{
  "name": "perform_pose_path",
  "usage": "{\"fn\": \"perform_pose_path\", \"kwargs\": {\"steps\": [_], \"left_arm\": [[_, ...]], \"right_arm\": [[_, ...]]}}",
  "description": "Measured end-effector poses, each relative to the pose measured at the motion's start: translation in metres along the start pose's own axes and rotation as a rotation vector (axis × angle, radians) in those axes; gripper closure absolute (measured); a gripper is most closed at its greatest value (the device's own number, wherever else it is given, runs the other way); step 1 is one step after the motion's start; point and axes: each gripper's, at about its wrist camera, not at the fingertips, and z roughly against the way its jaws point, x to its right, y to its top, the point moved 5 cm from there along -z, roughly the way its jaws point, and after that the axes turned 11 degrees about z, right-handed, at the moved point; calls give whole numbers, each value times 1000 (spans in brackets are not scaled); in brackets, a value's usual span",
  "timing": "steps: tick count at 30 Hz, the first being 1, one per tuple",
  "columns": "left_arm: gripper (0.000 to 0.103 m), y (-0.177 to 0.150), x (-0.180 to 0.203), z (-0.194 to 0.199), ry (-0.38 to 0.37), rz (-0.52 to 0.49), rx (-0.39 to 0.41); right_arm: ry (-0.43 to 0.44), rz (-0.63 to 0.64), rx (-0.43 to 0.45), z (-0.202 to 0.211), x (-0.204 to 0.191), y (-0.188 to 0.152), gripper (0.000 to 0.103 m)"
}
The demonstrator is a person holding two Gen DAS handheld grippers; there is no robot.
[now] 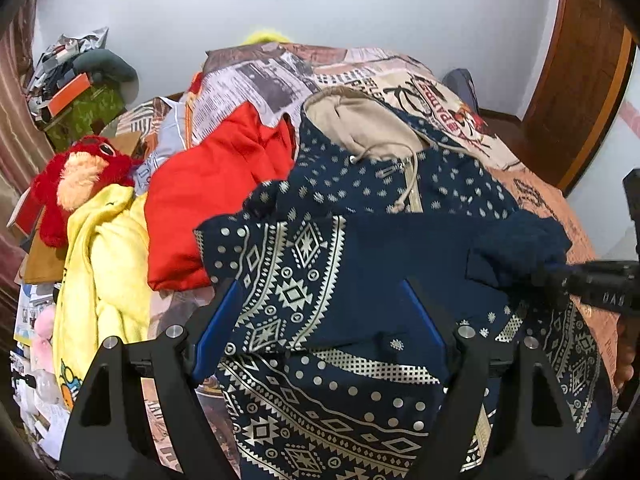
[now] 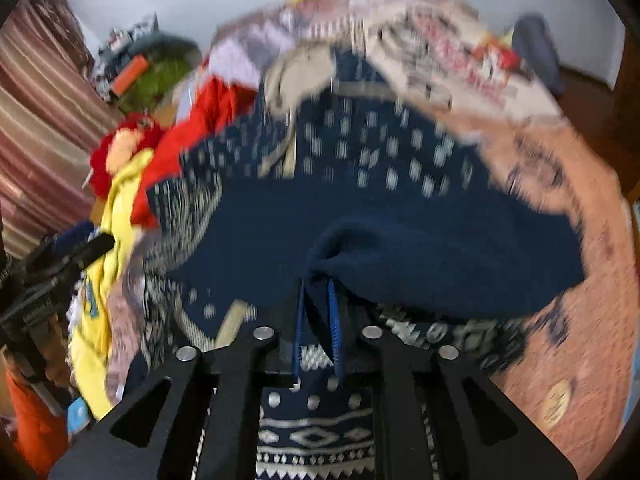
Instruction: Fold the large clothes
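A navy patterned hoodie [image 1: 360,208] lies on the bed [image 1: 532,192], ahead of and under both grippers. The left gripper [image 1: 320,320] has its fingers spread wide, fabric between them. The right gripper [image 2: 318,312] pinches a navy fold.

The navy hoodie [image 1: 360,240] is soft matt cloth with printed pattern; the door [image 1: 580,80] is glossy wood; the red plush toy [image 1: 80,176] looks fuzzy.
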Motion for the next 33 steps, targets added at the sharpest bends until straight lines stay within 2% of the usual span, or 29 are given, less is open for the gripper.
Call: {"fn": "perform_pose_path", "kwargs": {"steps": [2, 4, 7, 9, 13, 18, 24, 26, 29, 30, 31, 33], "left_arm": [[23, -2, 2, -2, -1, -1, -9], [23, -4, 6, -4, -6, -4, -16], [23, -7, 12, -6, -13, -14, -19], [23, -7, 16, -8, -17, -20, -25], [23, -11, 22, -15, -24, -24, -41], [23, -18, 30, -27, -33, -30, -71], [23, -24, 33, -44, -29, -35, -108], [23, -24, 33, -48, -28, -32, -115], [23, -25, 32, -52, -28, -25, -124], [23, -26, 31, -52, -28, -22, -126], [23, -26, 30, -52, -28, -21, -126], [23, -25, 27, -51, -29, -15, -122]], "right_arm": [[2, -14, -39, 3, 6, -9, 81], [-9, -26, -37, 13, 11, -12, 58], [-47, -64, 33, 37, 29, -14, 44], [-62, -110, 73, 54, 45, -16, 40], [-58, -256, 118, 68, 87, -25, 40], [-27, -457, 96, 51, 134, -36, 40], [-3, -556, 87, 19, 160, -38, 40], [0, -573, 87, 9, 163, -35, 41], [0, -570, 108, 3, 164, -28, 65], [-11, -562, 110, 3, 162, -25, 79], [-15, -553, 116, 5, 161, -22, 87], [-47, -518, 132, 13, 155, -15, 90]]}}
